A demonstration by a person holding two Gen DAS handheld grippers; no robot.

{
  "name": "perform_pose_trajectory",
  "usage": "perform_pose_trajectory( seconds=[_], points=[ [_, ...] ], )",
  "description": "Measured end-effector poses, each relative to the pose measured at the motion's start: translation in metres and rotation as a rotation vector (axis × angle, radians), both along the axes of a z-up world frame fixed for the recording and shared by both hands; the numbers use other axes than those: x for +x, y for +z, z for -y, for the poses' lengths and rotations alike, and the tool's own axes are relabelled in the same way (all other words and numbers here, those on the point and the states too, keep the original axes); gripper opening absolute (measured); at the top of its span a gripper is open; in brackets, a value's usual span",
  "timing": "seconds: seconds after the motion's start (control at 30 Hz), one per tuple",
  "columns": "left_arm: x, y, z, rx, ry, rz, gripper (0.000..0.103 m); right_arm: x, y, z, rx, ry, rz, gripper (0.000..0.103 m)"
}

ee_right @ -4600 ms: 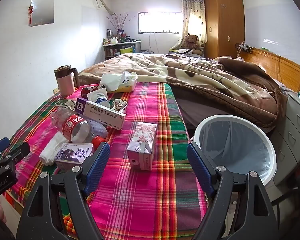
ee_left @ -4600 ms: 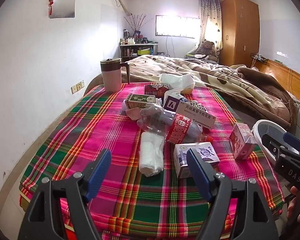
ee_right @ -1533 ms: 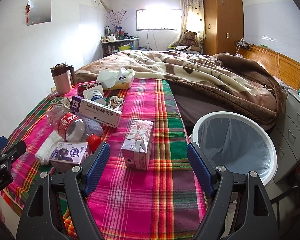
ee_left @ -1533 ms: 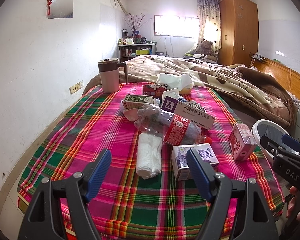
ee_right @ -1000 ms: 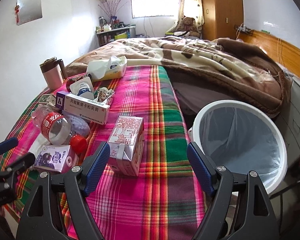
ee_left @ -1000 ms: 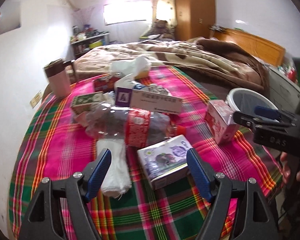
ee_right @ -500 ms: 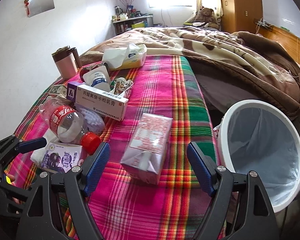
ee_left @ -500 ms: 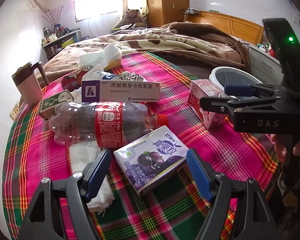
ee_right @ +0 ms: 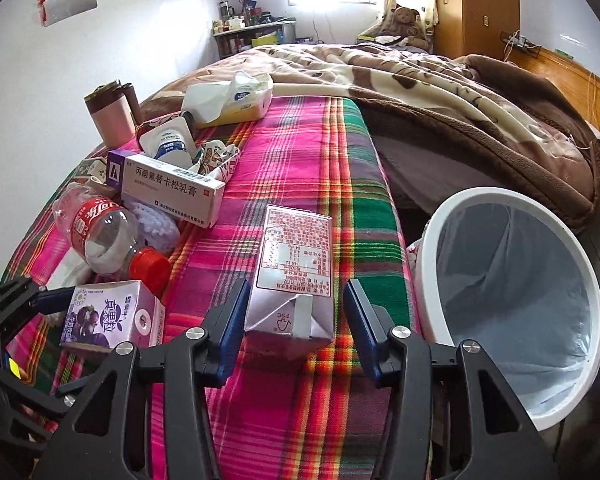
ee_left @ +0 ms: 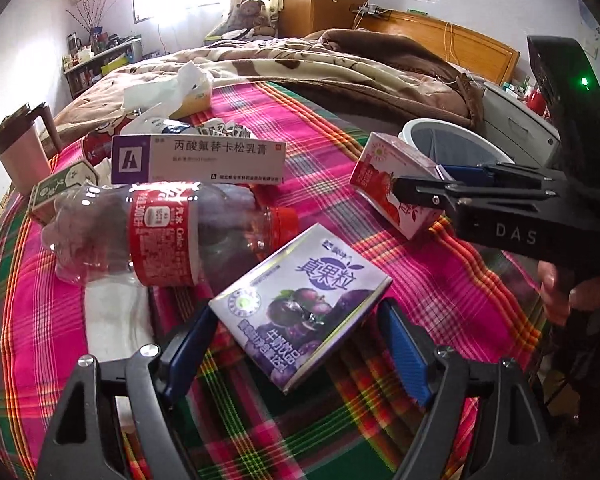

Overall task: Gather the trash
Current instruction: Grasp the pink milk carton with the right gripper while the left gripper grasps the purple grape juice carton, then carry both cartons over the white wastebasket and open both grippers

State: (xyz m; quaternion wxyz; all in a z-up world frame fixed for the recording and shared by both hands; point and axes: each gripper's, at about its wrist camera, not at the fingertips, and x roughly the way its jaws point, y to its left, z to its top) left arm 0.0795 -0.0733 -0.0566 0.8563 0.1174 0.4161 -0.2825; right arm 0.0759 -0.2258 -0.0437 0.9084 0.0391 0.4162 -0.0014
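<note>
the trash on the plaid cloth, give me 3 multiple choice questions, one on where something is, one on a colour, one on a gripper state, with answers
1. Where is the white bin?
A. off the plaid cloth's edge, on the side away from the bottle
B. on the cloth beside the mug
C. on the blanket

2. What colour is the cap of the plastic bottle?
A. blue
B. red
C. white

3. How does the right gripper stand at the pink carton?
A. shut on it and lifting
B. open, one finger either side
C. open, far away above the bin

Answers:
1 A: the bin stands off the cloth's edge, opposite the bottle.
2 B: a red cap shows at the bottle's neck.
3 B: the carton stands on the cloth between the fingers, with a gap showing on the right side.
</note>
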Motion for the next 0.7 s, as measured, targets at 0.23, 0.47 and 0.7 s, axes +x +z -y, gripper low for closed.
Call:
perform_pose_trajectory(
  seconds=[0.23, 0.47, 0.7],
  points=[
    [0.016, -0.009, 0.005, -0.021, -0.010, -0.074, 0.082, -0.003, -0.002, 0.003, 0.039, 0.025, 0.006, 0.039],
    [0.004, 0.001, 0.003, -0.158, -0.022, -0.089, 0.078, -0.012, 0.002, 0.018, 0.068, 0.007, 0.044, 0.039],
    [0.000, 0.019, 0.020, -0.192, 0.007, -0.055, 0.078, -0.023, 0.012, 0.037, 0.075, -0.020, 0.083, 0.039]
  ],
)
